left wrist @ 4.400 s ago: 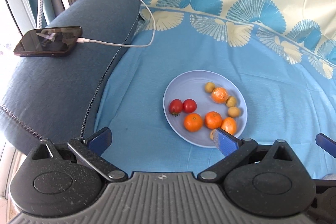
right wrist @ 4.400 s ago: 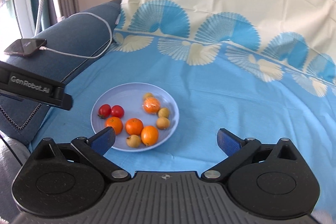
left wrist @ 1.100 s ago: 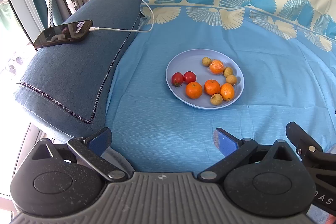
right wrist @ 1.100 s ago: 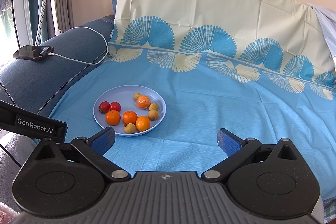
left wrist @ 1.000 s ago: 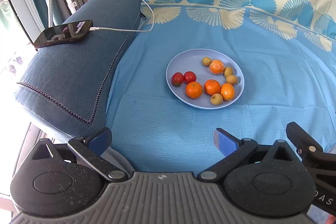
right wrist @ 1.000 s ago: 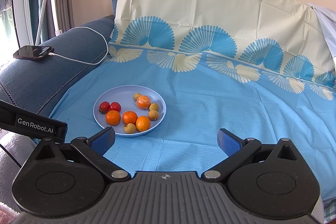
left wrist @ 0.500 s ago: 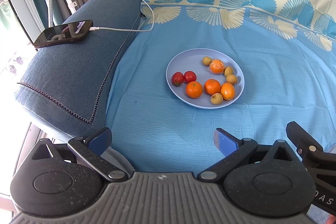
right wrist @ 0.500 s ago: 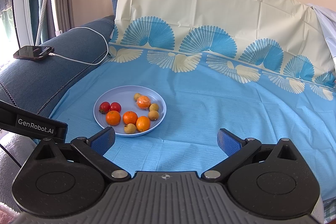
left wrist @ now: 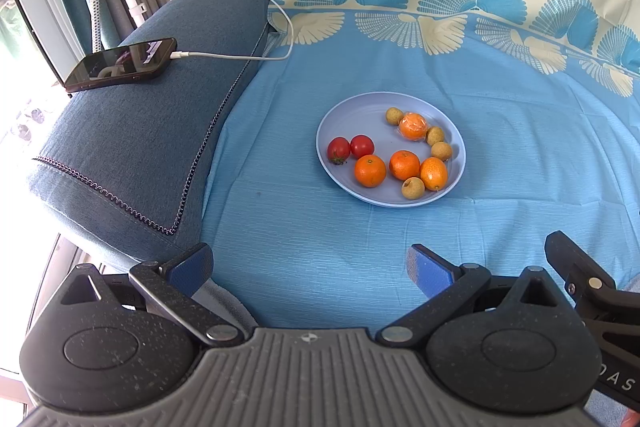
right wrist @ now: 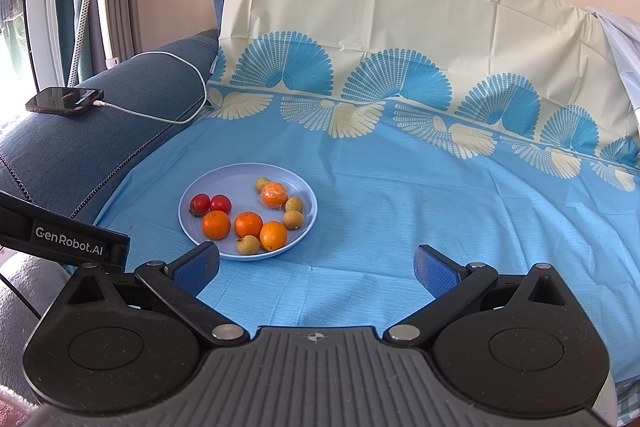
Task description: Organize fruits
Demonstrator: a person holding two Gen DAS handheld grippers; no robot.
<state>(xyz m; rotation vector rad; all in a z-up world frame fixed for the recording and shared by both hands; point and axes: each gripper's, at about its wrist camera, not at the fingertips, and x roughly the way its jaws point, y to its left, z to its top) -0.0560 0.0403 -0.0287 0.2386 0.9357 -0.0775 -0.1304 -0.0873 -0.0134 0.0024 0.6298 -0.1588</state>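
I see my left tool [left wrist: 308, 265] and right tool [right wrist: 316, 265] both spread wide, holding nothing, well short of the round pale-blue plate [left wrist: 344, 111] on the blue sofa cover [left wrist: 520, 147]. On it lie two red tomatoes [left wrist: 352, 148], orange mandarins [left wrist: 404, 165] and small tan fruits, possibly longans [left wrist: 413, 187].

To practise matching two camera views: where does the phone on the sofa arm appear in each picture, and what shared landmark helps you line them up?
Left wrist view: the phone lies at upper left on the sofa arm, its white cable running right.
Right wrist view: the phone sits at the far left edge, midway up, smaller.
Shared landmark: the plate of fruit on the blue cloth, right of the phone in both.
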